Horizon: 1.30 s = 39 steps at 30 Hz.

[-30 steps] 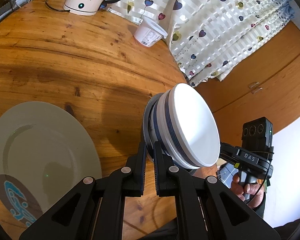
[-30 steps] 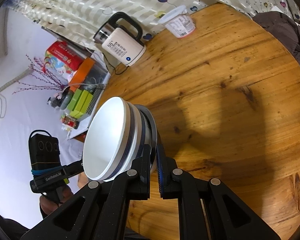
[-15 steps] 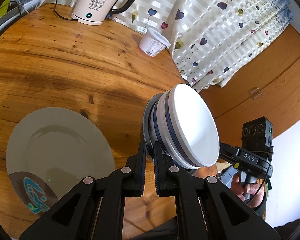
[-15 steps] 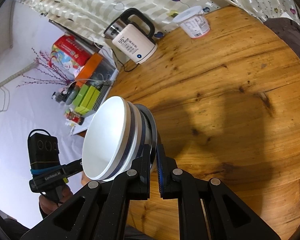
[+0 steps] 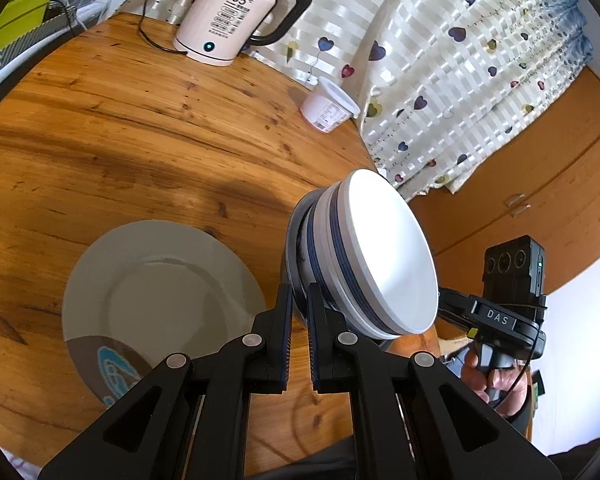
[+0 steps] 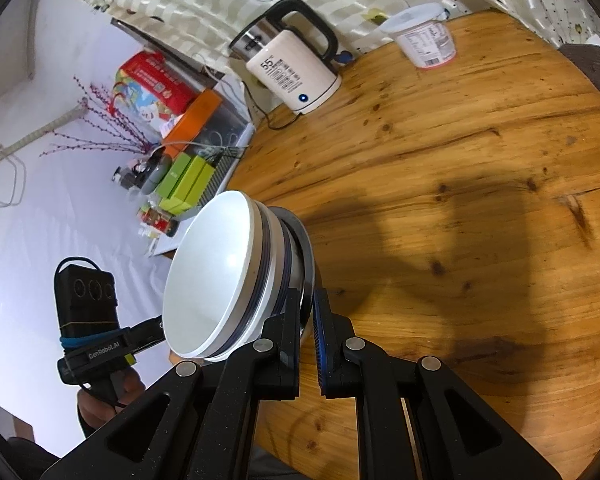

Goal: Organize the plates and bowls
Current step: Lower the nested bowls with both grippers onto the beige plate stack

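We clamp both grippers, left gripper [image 5: 298,312] and right gripper [image 6: 308,316], on glossy round nested bowls [image 5: 384,256]; the matte plate [image 5: 156,296] is partly hidden.

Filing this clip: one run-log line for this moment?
left gripper: shut on bowl stack | right gripper: same stack | plate: on table

left claw [image 5: 298,300]: matte black, silver screws, blue-edged pads; right claw [image 6: 308,304] alike.
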Motion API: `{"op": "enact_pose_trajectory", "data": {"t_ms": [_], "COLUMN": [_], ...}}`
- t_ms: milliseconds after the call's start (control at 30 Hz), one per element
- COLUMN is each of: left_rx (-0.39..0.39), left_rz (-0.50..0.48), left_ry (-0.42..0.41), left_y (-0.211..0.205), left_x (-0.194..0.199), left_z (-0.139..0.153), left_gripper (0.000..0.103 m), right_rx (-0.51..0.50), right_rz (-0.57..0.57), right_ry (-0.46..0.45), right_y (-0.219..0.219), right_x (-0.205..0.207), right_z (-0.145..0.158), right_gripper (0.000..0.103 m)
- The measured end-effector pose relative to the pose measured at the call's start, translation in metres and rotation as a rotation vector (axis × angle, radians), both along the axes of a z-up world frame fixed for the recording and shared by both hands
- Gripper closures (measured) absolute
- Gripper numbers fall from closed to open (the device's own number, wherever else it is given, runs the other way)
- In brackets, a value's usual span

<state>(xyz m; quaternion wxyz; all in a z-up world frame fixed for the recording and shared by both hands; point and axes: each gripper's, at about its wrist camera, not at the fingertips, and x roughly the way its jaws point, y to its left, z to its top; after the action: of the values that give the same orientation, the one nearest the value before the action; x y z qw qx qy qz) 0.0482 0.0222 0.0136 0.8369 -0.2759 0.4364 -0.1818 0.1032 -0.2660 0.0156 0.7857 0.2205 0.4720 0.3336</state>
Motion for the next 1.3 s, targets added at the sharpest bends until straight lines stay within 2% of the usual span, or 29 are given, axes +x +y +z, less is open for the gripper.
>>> {"op": "enact_pose_trajectory", "data": {"t_ms": [567,1300], "left_rx": [0.001,0.011], "left_rz": [0.082,0.186], "left_ry": [0.007,0.056], "left_y": [0.036,0.077], "left_x": [-0.024,-0.047], "left_z": [-0.003,-0.018], "left_gripper": [0.098,0.098], "right_rx": [-0.006,-0.022], "right_rz": [0.072,0.17], "right_ry": [0.011,0.054], "right_y": [0.044,0.102], "right_x": [0.007,0.012], "right_z": [-0.004,-0.021], "right_gripper": [0.095,0.095]}}
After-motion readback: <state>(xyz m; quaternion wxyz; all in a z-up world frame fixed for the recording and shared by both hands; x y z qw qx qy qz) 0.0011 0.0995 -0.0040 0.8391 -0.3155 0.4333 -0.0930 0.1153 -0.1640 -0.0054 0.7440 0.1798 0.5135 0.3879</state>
